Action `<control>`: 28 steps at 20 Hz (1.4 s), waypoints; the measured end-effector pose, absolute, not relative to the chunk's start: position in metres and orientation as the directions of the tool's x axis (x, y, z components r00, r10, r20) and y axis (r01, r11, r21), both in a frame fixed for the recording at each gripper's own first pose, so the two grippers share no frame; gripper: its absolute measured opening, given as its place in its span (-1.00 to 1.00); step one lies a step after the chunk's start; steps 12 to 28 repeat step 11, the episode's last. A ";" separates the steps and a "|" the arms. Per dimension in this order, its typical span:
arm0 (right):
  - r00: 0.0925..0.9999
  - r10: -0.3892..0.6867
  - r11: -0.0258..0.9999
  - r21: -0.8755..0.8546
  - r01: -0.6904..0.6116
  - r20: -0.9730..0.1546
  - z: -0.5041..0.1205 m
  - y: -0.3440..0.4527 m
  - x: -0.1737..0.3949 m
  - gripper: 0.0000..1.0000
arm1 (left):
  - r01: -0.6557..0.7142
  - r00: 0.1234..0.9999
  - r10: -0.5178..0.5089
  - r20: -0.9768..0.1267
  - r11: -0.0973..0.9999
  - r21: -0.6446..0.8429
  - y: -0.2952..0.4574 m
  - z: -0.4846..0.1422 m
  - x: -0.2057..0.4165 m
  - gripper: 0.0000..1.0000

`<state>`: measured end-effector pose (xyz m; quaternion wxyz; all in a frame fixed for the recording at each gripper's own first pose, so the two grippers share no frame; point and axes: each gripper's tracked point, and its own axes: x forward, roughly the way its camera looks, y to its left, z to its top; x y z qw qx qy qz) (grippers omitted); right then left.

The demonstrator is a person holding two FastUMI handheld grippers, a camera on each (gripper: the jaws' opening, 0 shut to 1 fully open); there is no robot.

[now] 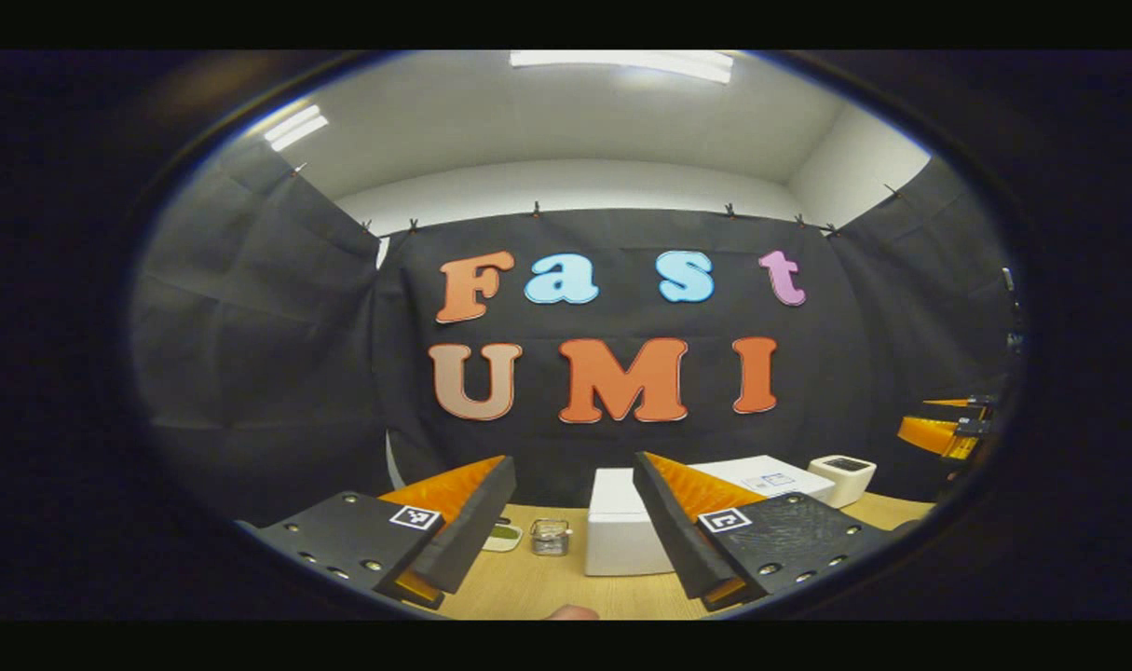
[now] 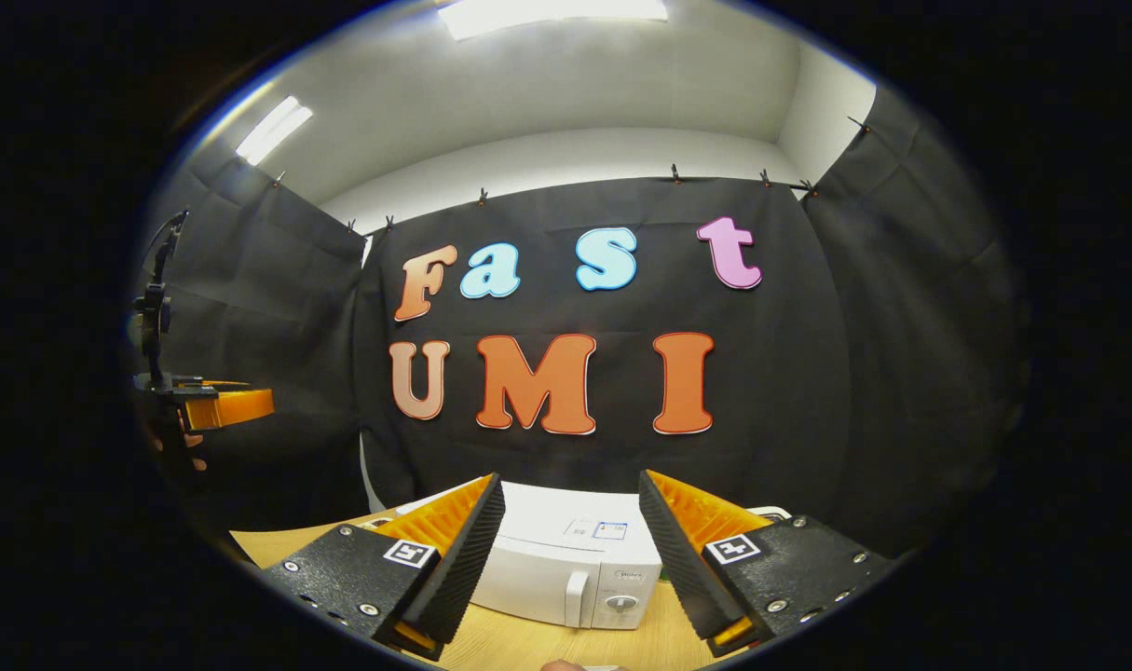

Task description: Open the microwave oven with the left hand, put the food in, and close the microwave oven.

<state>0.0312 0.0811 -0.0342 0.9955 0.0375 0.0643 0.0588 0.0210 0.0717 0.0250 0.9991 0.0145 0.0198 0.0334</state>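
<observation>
In the left gripper view, the left gripper (image 1: 566, 522) hangs above the wooden desk (image 1: 528, 587) with its fingers spread wide and nothing between them; beyond it a small glass jar (image 1: 550, 537) and a small dish with something green (image 1: 502, 536) sit on the desk, then the white microwave (image 1: 621, 531), door closed, with a small white box (image 1: 842, 477) by the desk's far right edge. In the right gripper view, the right gripper (image 2: 570, 540) is likewise wide and empty, facing the microwave's front.
</observation>
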 end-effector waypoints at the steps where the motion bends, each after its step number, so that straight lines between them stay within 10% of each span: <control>1: 0.985 0.118 0.991 0.081 -0.109 -0.122 -0.034 0.078 0.032 0.80 | -0.060 0.997 0.062 -0.040 0.998 0.037 0.069 0.024 0.020 0.68; 28: 0.988 0.114 0.992 0.071 -0.108 -0.100 -0.030 0.074 0.032 0.82 | -0.042 0.998 0.045 -0.035 0.997 0.060 0.055 0.019 0.022 0.69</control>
